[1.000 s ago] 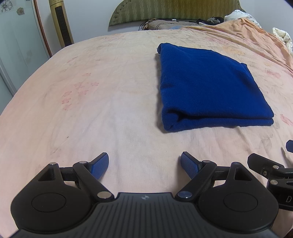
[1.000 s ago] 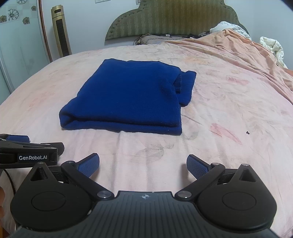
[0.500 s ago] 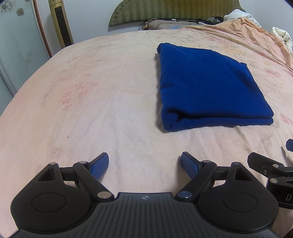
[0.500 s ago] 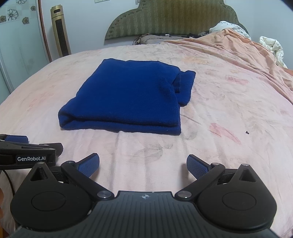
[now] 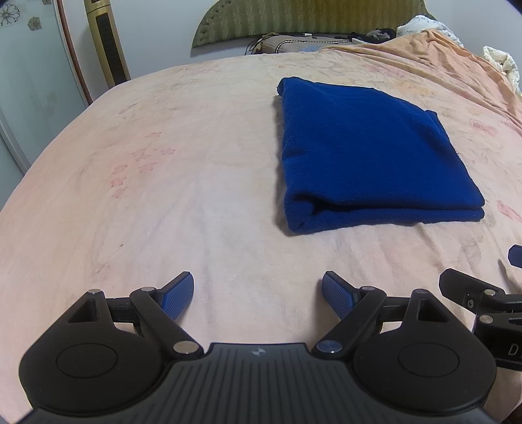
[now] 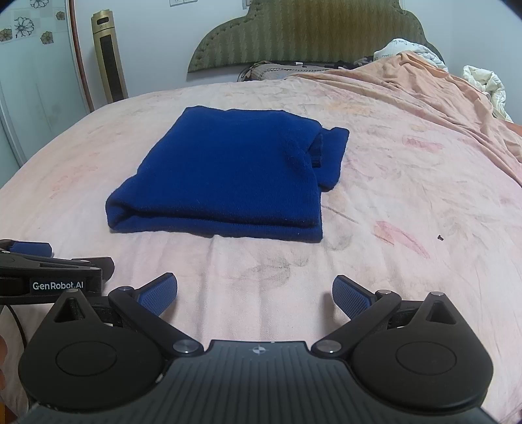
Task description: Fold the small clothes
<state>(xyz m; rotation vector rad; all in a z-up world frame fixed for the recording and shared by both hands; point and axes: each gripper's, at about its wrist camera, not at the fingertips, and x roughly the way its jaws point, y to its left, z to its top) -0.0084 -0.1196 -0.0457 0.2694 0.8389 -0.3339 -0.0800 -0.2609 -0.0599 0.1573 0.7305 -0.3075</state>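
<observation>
Right gripper (image 5: 489, 293) (edge-cropped), perhaps half-shown.

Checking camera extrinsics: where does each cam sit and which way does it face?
Left wrist: on the left gripper, jaws open, angled down the bed toward the headboard; folded blue garment ahead-right; right gripper's edge at right.
Right wrist: on the right gripper, jaws open, same heading; garment ahead-left; left gripper's side at left.
Shared: garment, bed, headboard, gold tower unit.

White lettering "GenRobot.AI" stands on the black side of the left tool (image 6: 55, 261), and a lone white "D" shows on the right tool (image 5: 489, 310).
</observation>
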